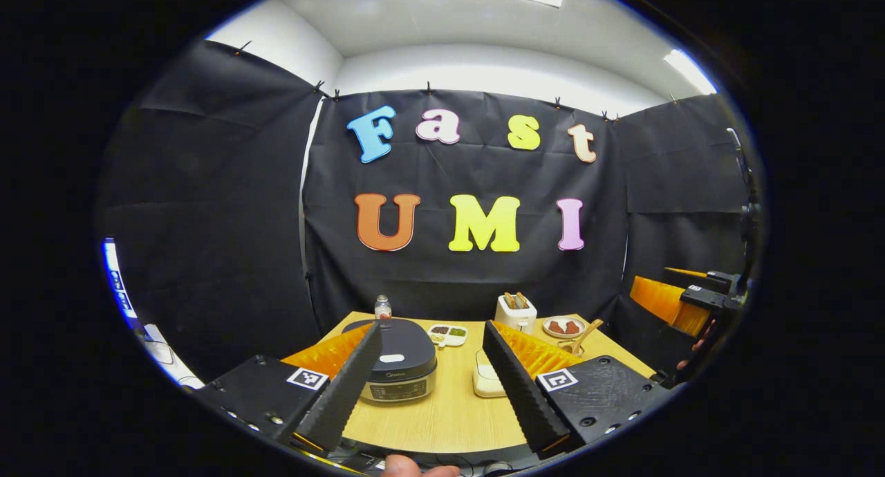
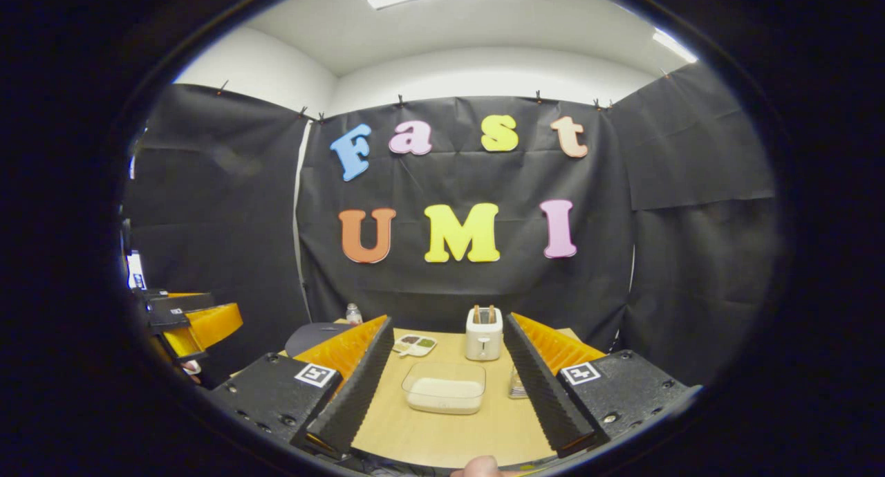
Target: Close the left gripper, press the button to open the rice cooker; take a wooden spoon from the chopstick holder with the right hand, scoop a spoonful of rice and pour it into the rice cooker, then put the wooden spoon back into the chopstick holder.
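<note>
The dark rice cooker [image 1: 397, 366] stands on the wooden table [image 1: 449, 422] with its lid down and a pale button [image 1: 392, 358] on top. My left gripper [image 1: 432, 327] is open above the table's near edge, with the cooker partly behind its left finger. A wooden spoon [image 1: 588, 333] leans in the chopstick holder [image 1: 571, 349] at the right. The clear rice box [image 2: 446, 387] lies between the fingers of my open right gripper [image 2: 448, 319], farther off. The chopstick holder [image 2: 517, 386] peeks from behind its right finger, and the cooker's lid [image 2: 311, 335] shows behind its left finger.
A white toaster [image 2: 483, 333], a small divided sauce dish [image 2: 415, 343] and a little bottle [image 2: 353, 313] stand toward the back. A plate of reddish food [image 1: 563, 326] sits at the back right. The other gripper [image 1: 691, 301] hangs off the table's right side.
</note>
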